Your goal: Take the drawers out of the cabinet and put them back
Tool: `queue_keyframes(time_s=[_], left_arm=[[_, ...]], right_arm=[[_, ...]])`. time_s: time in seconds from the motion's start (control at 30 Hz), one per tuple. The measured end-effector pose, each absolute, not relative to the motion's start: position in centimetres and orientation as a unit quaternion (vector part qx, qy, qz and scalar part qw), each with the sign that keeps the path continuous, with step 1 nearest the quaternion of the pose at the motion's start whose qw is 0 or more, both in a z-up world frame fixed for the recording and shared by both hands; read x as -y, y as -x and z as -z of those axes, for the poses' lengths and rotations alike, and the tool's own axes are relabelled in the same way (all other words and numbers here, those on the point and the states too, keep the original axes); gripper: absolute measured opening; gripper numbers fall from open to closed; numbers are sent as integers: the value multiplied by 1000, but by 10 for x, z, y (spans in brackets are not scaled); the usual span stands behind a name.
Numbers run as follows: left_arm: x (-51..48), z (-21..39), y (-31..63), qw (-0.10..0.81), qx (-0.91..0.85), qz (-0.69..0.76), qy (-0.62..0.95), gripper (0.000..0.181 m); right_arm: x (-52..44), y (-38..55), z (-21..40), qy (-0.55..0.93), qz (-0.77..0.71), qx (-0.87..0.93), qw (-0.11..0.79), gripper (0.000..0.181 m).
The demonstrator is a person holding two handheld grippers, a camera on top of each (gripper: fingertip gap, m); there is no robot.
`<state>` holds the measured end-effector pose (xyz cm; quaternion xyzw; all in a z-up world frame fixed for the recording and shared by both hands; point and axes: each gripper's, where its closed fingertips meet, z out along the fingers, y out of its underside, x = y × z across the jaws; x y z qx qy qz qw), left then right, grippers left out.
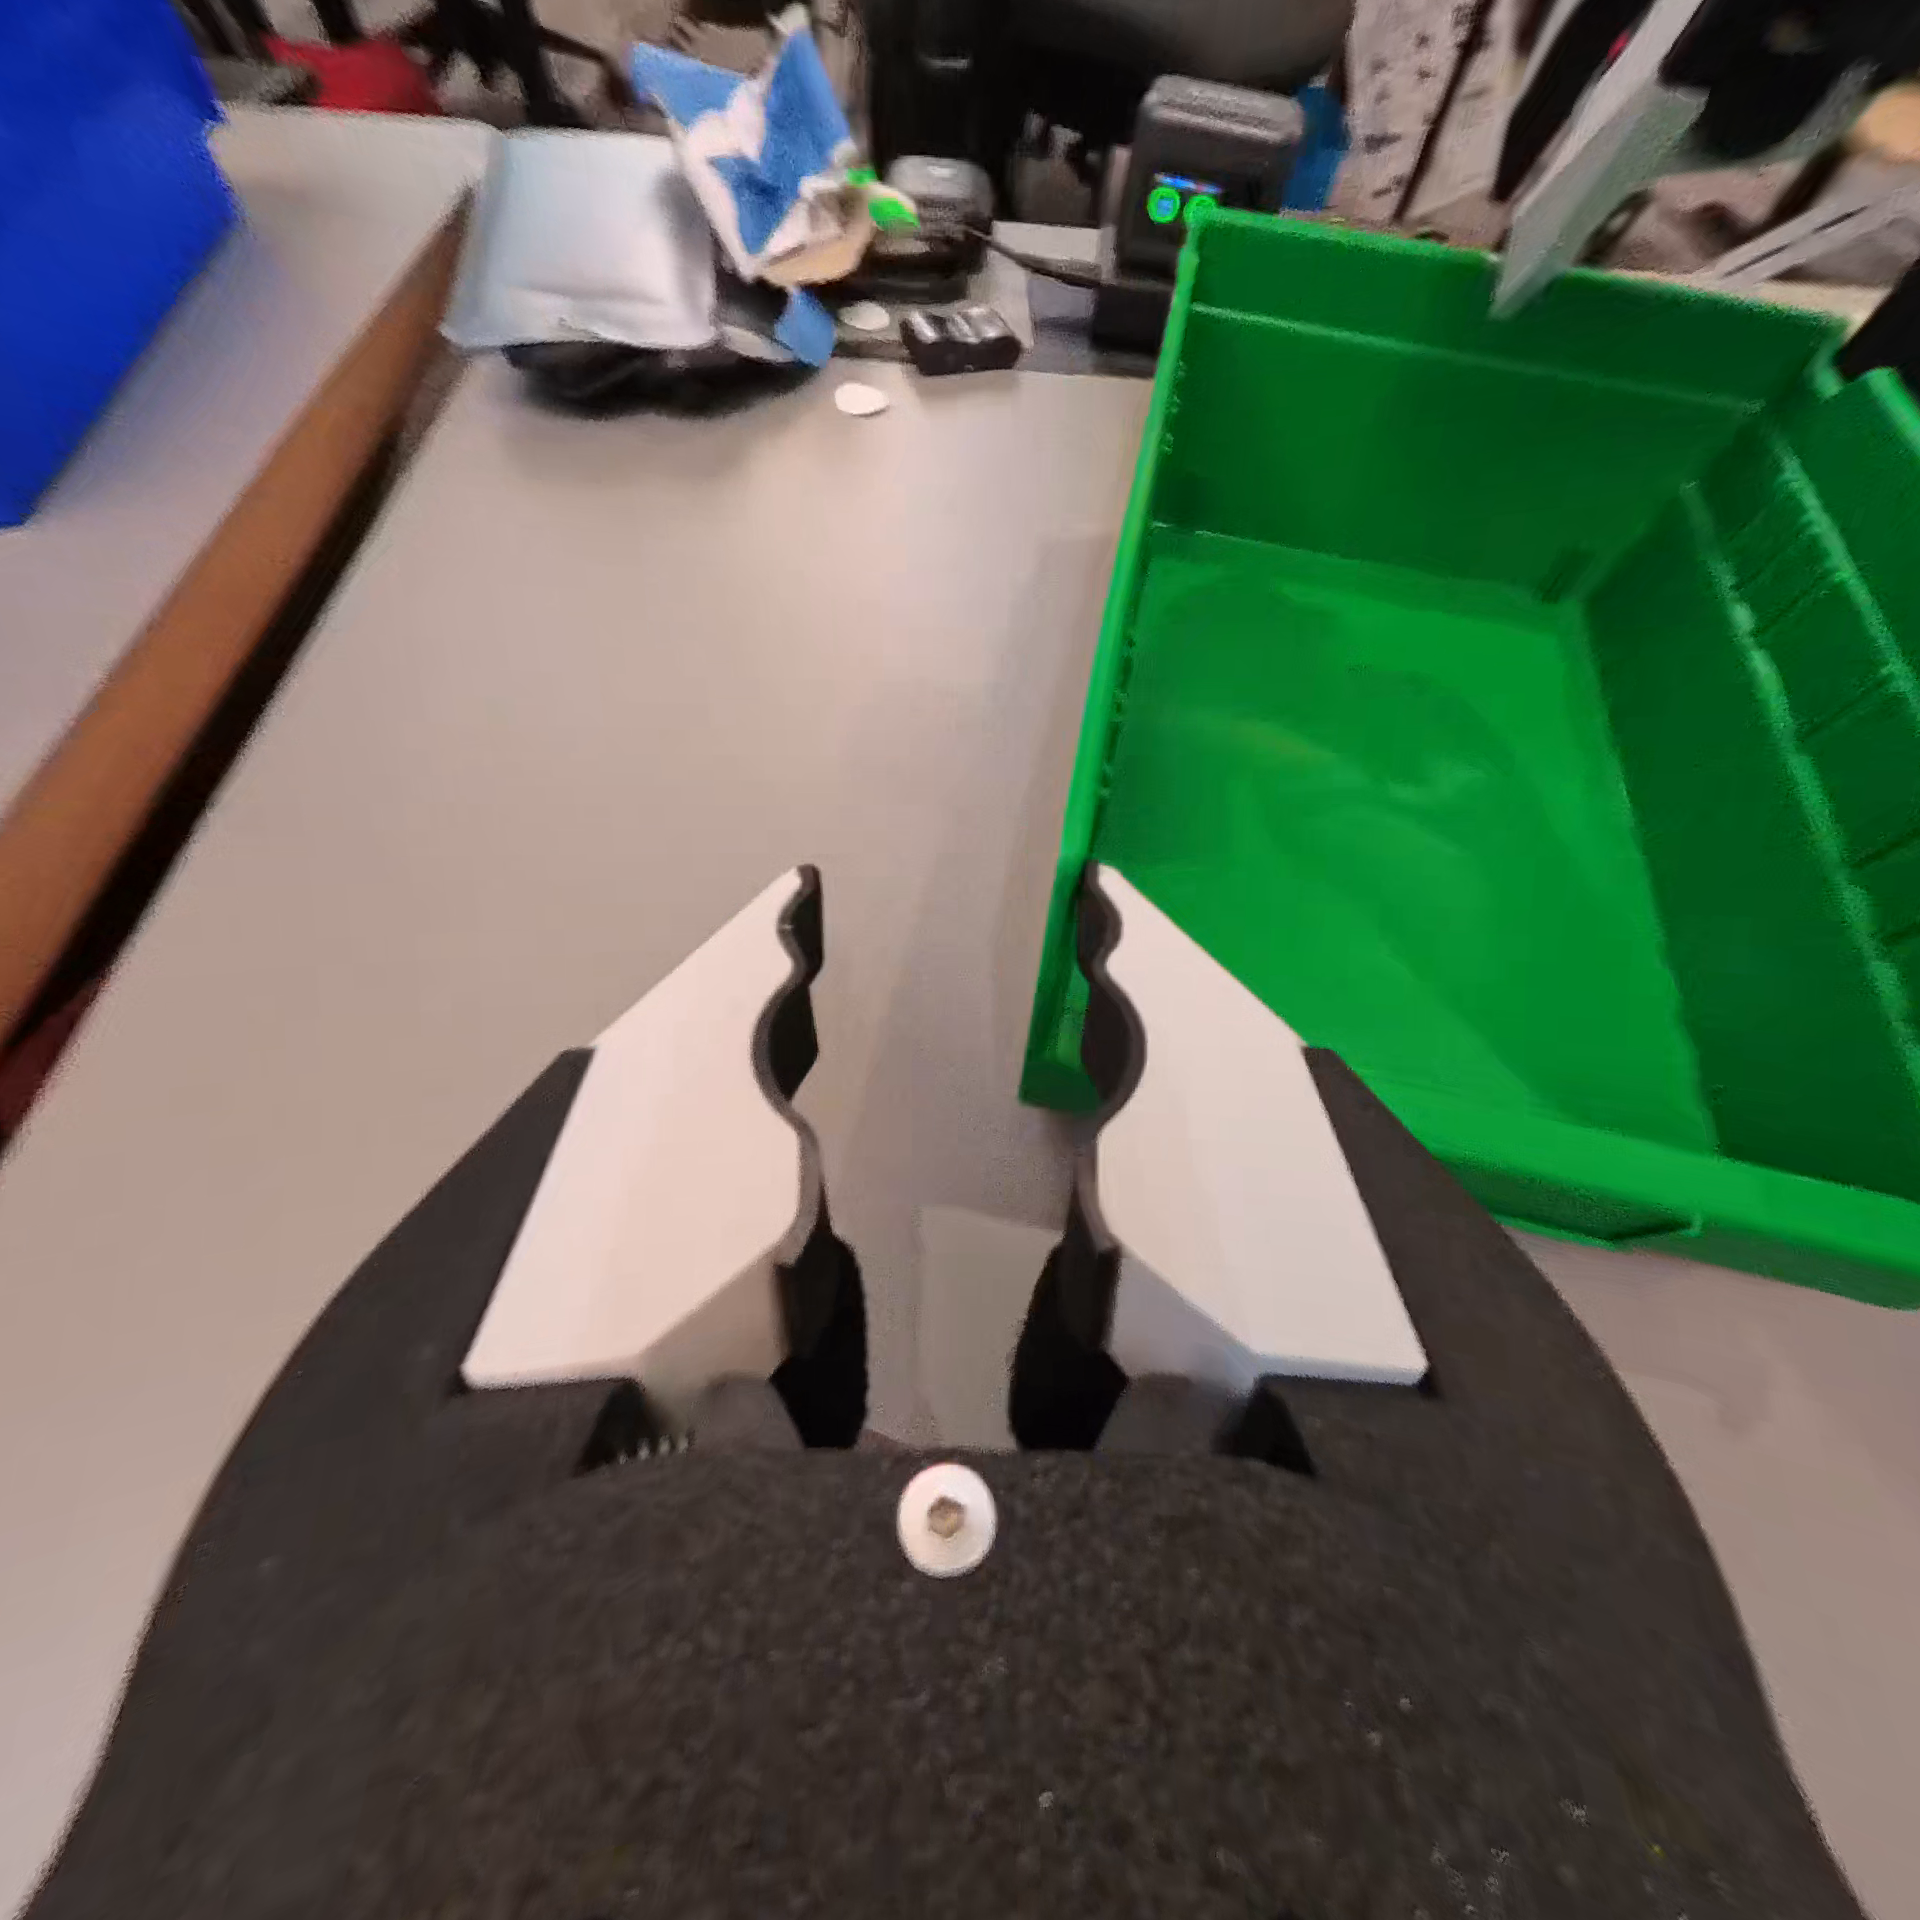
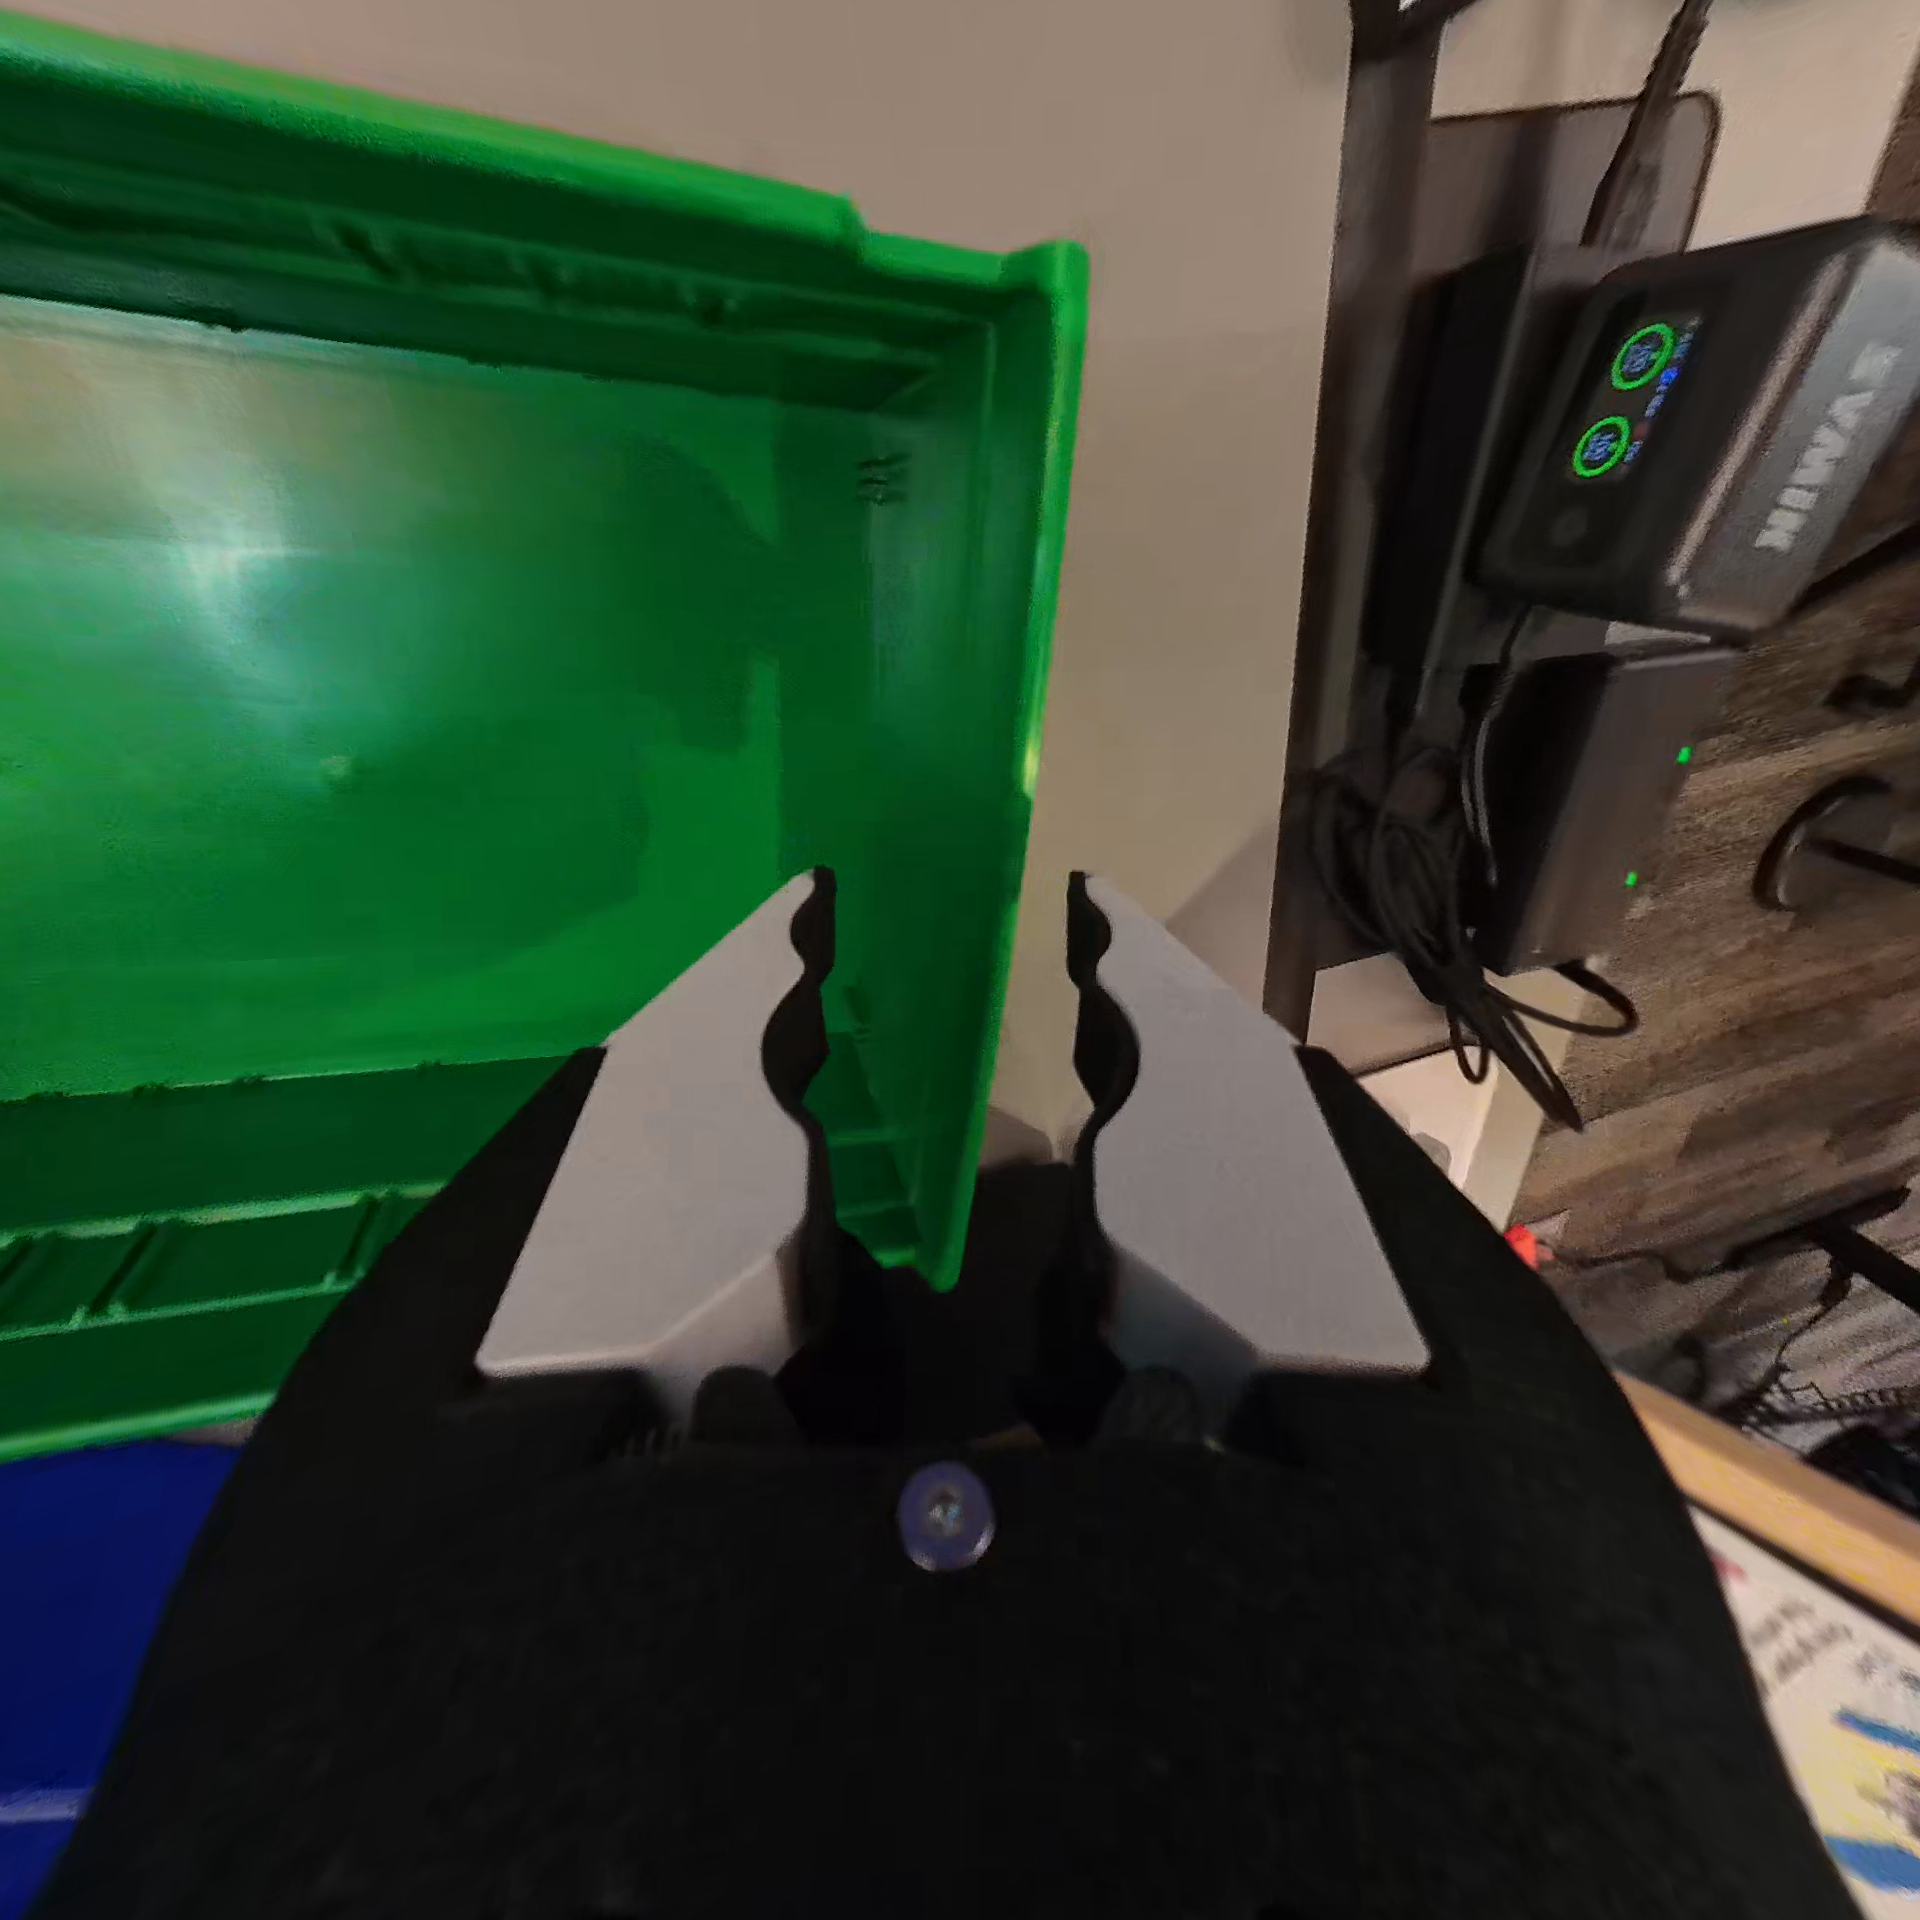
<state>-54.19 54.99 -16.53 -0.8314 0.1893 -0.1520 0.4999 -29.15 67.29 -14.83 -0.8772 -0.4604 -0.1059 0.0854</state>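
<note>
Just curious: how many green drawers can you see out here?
1: a green drawer on the grey table, its wall between the right jaws. Others may lie out of view.

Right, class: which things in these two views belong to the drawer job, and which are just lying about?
Part of the job:
green drawer
left gripper
right gripper

Lying about:
blue-and-white cloth
grey padded envelope
black charger units
tangled cables
white discs

The left wrist view is evenly and softly lit, with only faint shadows on the grey surface (image 1: 644, 727). The far clutter smears with motion blur, and straight lines bow toward the edges (wide-angle lens). The right wrist view is dimmer; a starry glare glints on the green drawer (image 2: 239, 582), itself blurred.
</note>
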Motion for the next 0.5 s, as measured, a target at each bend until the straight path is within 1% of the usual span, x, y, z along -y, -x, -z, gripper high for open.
queue_keyframes(time_s=[0.1, 0.13, 0.17, 0.2, 0.23, 0.37, 0.5], left_arm=[[-561, 181, 516, 465, -234, 206, 828, 44], [-563, 184, 506, 459, -248, 216, 825, 35], [-564, 185, 497, 459, -259, 227, 819, 19], [-565, 185, 493, 462, -261, 227, 817, 6], [-566, 185, 493, 464, -256, 216, 820, 3], [-554, 183, 494, 455, -247, 208, 830, 3], [-520, 144, 503, 488, -225, 222, 814, 5]], right_arm=[[-683, 290, 167, 883, 93, 456, 67, 38], [-684, 290, 173, 883, 89, 457, 61, 32], [-686, 289, 177, 882, 88, 460, 61, 18], [-686, 289, 182, 881, 82, 462, 62, 16], [-686, 289, 186, 884, 76, 458, 62, 15], [-679, 300, 181, 892, 17, 446, 71, 8], [-656, 322, 133, 873, -33, 475, 105, 3]])
